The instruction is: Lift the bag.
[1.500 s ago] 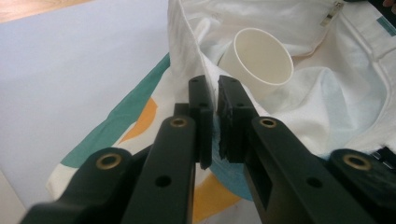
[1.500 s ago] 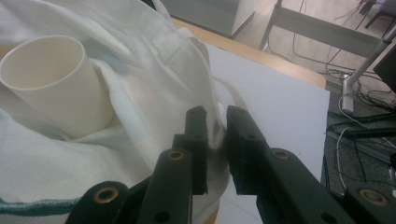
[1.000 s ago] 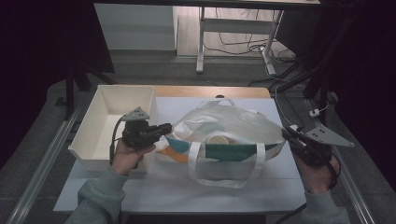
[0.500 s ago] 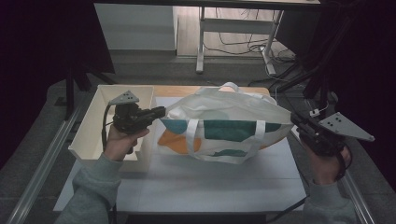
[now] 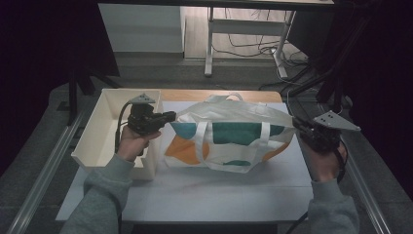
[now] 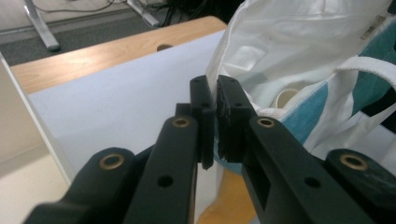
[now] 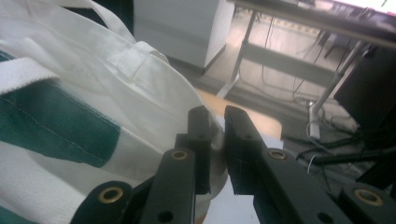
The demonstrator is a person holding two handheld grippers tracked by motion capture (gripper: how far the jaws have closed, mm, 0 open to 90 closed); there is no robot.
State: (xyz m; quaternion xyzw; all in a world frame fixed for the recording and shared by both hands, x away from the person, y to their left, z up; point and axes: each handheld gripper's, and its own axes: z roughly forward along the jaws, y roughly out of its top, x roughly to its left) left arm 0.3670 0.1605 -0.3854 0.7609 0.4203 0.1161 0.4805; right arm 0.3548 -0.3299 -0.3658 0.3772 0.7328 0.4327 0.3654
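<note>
In the lower corners of the high view my sleeves come up to my two hands. My left hand-held gripper, left of centre in the frame, has its jaws pinched on the left rim of the tote bag; in the left gripper view the white cloth edge sits clamped between the two pads. My right hand-held gripper, at the right of the frame, is clamped on the bag's right rim, a fold of white cloth caught between its jaws. The bag stretches between them at the middle of the frame, above the white table, white with teal and orange patches and two white handles. A cream tray stands at centre left, just beside my left hand.
</note>
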